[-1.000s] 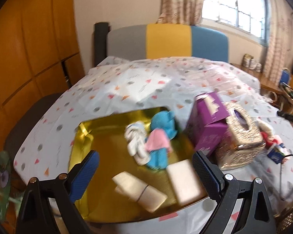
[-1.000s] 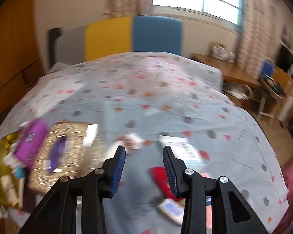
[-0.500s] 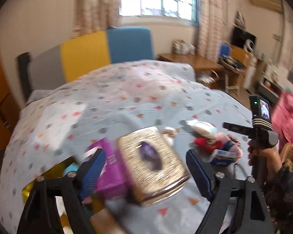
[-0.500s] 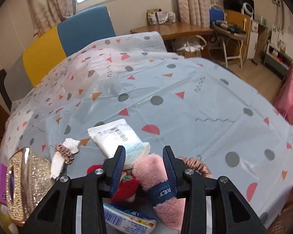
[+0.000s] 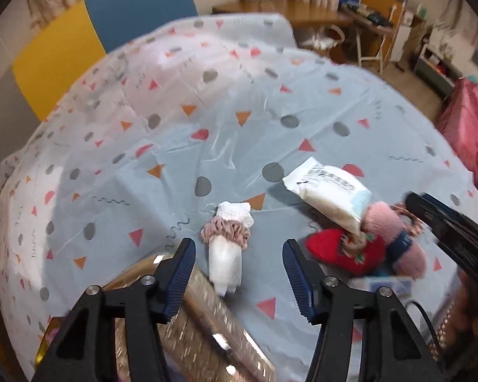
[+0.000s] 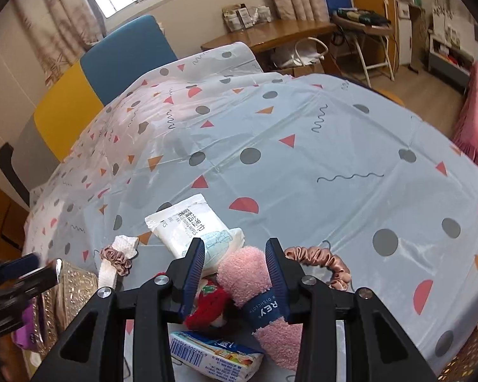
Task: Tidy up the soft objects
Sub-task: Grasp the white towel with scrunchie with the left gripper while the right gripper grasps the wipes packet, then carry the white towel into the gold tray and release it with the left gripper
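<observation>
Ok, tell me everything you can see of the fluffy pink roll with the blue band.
The pink roll is a fuzzy, terry-like cloth rolled into a thick cylinder, cinched by a dark blue paper band with white lettering. It lies on the patterned tablecloth, one end pointing away from the camera, between the right gripper pads, which sit against its sides. It overlaps the white wipes pack and leans against a red knitted item.

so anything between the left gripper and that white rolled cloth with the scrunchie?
Nothing visible. The white rolled cloth lies in the open between the left gripper's jaws, which have just been closing; pads not yet touching it.
</observation>
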### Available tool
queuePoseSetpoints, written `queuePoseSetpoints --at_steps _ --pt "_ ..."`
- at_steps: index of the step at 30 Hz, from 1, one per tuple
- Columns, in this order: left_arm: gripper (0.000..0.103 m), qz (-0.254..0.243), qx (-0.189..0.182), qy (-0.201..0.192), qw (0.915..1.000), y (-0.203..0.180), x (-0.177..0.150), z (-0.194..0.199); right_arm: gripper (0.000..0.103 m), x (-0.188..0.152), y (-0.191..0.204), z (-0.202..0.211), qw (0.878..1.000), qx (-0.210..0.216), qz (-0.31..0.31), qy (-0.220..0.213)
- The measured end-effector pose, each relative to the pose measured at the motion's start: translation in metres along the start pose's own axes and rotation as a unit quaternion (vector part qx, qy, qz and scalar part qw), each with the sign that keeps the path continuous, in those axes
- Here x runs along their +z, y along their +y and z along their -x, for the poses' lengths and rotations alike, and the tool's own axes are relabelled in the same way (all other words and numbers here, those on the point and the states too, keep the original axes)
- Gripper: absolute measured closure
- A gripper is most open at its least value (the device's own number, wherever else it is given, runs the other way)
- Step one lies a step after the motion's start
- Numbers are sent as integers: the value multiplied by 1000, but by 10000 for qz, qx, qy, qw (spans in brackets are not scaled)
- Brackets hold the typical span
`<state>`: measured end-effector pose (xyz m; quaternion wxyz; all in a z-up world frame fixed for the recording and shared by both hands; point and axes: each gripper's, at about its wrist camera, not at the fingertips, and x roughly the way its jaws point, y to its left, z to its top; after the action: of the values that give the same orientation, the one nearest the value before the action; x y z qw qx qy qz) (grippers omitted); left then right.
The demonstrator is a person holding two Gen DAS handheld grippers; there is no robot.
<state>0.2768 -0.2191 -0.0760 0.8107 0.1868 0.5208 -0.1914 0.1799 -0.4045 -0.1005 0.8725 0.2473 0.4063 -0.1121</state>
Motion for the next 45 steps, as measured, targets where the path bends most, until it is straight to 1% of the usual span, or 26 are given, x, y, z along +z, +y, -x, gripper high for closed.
queuePoseSetpoints --at_steps 2,9,12,13,17,18,20,21,22,23,25,27,30,33,35,37,39,40,42,45 --pt "44 17 -19 295 9996 -1 9 -20 63 0 -1 0 10000 67 -50 34" --pt "44 -131 390 926 9949 -8 24 -68 62 1 -3 -2 9995 230 -161 136" --pt "43 -180 471 1112 9925 -9 25 -81 62 1 -5 -2 9992 276 -217 172" --pt "41 -196 545 1149 9917 -9 25 -85 62 1 -5 -3 9991 290 -234 188" --pt "41 -130 681 1302 9891 -6 25 -99 62 1 -7 -4 9989 327 -255 235" --pt "42 -134 729 1333 9883 -6 24 -102 62 0 -7 -4 9989 328 -258 234" --pt "52 -208 745 1427 9867 -8 21 -109 62 0 -7 -4 9989 321 -264 232" --pt "60 -329 807 1417 9861 -11 18 -110 62 1 -7 -4 9988 325 -271 234" --pt "62 -373 792 1377 9866 -14 17 -109 62 1 -8 -4 9988 326 -281 234" --pt "63 -410 670 1248 9891 -17 16 -103 62 1 -8 -4 9988 329 -288 226" --pt "63 -397 546 1084 9918 -20 14 -92 62 0 -9 -3 9988 333 -314 199" --pt "63 -291 287 771 9962 -21 12 -72 62 1 -10 -3 9988 325 -311 203" --pt "63 -57 84 574 9983 -16 3 -54 62 1 -10 -6 9989 273 -291 244" --pt "63 68 -40 507 9987 -12 -9 -45 62 2 -5 -15 9982 320 -203 466" --pt "63 128 -97 473 9988 -13 -11 -40 62 4 6 -23 9970 381 150 650" --pt "63 215 -130 451 9987 -9 -16 -37 55 6 18 -32 9950 349 513 784" --pt "63 312 -174 389 9986 -8 -18 -35 44 10 30 -44 9914 288 903 901" --pt "63 385 -219 354 9984 -4 -18 -32 43 12 36 -50 9895 224 1071 944" --pt "63 486 -277 253 9981 -1 -17 -24 42 17 45 -60 9845 242 1409 1012" --pt "63 601 -353 47 9976 4 -13 -11 41 23 55 -76 9777 143 1752 1150"
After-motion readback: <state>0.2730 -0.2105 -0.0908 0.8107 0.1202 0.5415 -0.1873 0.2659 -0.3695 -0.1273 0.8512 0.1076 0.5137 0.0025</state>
